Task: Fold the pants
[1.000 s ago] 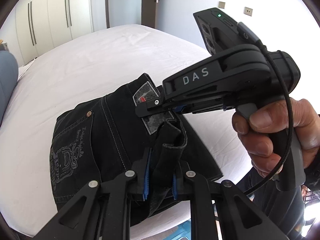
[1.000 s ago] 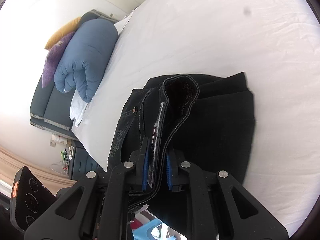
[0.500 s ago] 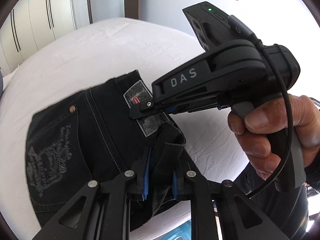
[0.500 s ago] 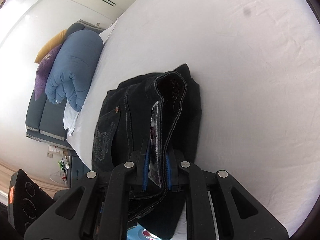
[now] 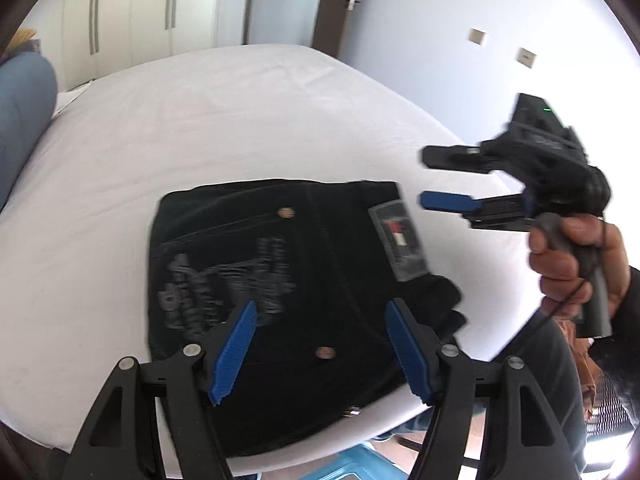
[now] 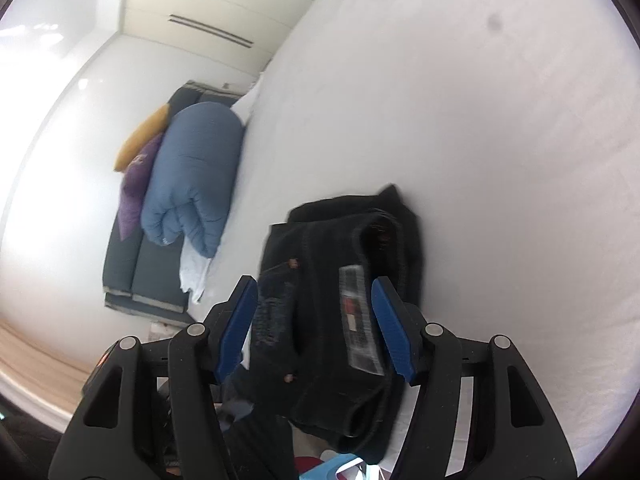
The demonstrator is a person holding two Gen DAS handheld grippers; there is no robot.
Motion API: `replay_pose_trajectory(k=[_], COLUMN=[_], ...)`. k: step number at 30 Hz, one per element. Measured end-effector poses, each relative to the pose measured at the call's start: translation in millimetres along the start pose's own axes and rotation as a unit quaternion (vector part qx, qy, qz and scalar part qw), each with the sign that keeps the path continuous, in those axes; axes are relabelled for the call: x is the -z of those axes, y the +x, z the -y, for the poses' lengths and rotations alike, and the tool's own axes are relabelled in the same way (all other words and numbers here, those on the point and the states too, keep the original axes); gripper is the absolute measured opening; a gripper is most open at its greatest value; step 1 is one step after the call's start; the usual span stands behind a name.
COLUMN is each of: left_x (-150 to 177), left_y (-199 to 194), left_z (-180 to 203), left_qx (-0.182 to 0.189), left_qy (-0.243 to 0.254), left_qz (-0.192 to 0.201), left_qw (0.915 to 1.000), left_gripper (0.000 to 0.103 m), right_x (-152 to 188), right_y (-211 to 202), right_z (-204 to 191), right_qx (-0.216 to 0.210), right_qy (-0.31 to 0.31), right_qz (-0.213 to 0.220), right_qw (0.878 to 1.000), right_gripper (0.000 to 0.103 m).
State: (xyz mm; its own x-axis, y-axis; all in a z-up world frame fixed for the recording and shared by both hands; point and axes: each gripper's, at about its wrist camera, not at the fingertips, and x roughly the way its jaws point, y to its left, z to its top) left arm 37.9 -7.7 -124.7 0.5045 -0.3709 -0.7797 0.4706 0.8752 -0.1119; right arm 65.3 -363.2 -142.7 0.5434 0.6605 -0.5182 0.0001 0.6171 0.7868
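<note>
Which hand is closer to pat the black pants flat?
Probably the left. The left gripper hangs open right over the folded pants, while the right gripper, also just opened, sits off their edge above the white bed.

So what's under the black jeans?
The folded black jeans lie flat on the white bed sheet, near its front edge. The sheet shows all around them; whatever lies directly beneath is covered.
</note>
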Motion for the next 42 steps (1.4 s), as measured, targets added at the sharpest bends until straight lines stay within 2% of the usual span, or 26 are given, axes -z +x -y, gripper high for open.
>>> replay_pose_trajectory(k=[3, 6, 8, 10, 12, 16, 18, 22, 26, 29, 32, 34, 35, 36, 38, 40, 42], left_x=[-7, -1, 0, -1, -1, -3, -3, -2, 4, 5, 5, 4, 2, 5, -4, -11, -16], left_y=[25, 53, 58, 59, 60, 66, 65, 65, 59, 61, 61, 56, 49, 44, 24, 7, 2], left_z=[-39, -51, -50, -47, -50, -56, -56, -59, -56, -49, -50, -53, -57, -44, -55, -78, -100], left_qx=[-0.028, -0.039, -0.04, -0.041, -0.037, -0.034, -0.031, -0.032, -0.032, -0.033, -0.032, -0.028, -0.022, -0.019, -0.022, -0.025, -0.029], left_qy=[-0.015, 0.005, 0.009, 0.017, 0.012, 0.012, 0.011, 0.012, 0.012, 0.014, 0.013, 0.006, -0.002, -0.008, -0.023, -0.048, -0.069], left_qz=[-0.051, -0.104, -0.111, -0.115, -0.116, -0.118, -0.118, -0.116, -0.115, -0.115, -0.114, -0.11, -0.103, -0.096, -0.08, -0.054, -0.04], left_qw=[0.9982, 0.9938, 0.9929, 0.9924, 0.9925, 0.9924, 0.9925, 0.9926, 0.9928, 0.9928, 0.9929, 0.9935, 0.9945, 0.9951, 0.9963, 0.9971, 0.9964], left_gripper=[0.069, 0.069, 0.069, 0.069, 0.069, 0.069, 0.069, 0.069, 0.069, 0.069, 0.069, 0.069, 0.069, 0.069, 0.076, 0.098, 0.103], right_x=[-9, -12, -8, 3, 14, 53, 72, 100, 108, 103, 97, 99, 102, 106, 104, 101, 93], right_y=[28, 66, 90, 87, 83, 77, 68, 42, 20, 1, 5, 24, 37, 44, 36, 21, 1], right_z=[-22, -10, 13, 12, 10, -2, -3, 6, 1, -20, -33, -20, -8, 0, -9, -21, -27], right_qx=[-0.024, -0.017, 0.018, -0.001, -0.011, 0.008, 0.0, -0.018, 0.006, -0.015, -0.028, -0.007, 0.024, 0.038, 0.027, 0.027, 0.02], right_qy=[-0.026, -0.014, 0.011, 0.011, 0.017, -0.014, -0.019, 0.015, 0.011, -0.016, -0.036, -0.03, -0.024, -0.022, -0.034, -0.048, -0.057], right_qz=[-0.035, -0.079, -0.115, -0.094, -0.107, -0.146, -0.141, -0.103, -0.096, -0.078, -0.08, -0.103, -0.122, -0.129, -0.111, -0.093, -0.059], right_qw=[0.999, 0.997, 0.993, 0.996, 0.994, 0.989, 0.99, 0.994, 0.995, 0.997, 0.996, 0.994, 0.992, 0.991, 0.993, 0.994, 0.996], right_gripper=[0.059, 0.059, 0.057, 0.057, 0.057, 0.057, 0.057, 0.057, 0.058, 0.059, 0.06, 0.061, 0.061, 0.061, 0.061, 0.064, 0.073])
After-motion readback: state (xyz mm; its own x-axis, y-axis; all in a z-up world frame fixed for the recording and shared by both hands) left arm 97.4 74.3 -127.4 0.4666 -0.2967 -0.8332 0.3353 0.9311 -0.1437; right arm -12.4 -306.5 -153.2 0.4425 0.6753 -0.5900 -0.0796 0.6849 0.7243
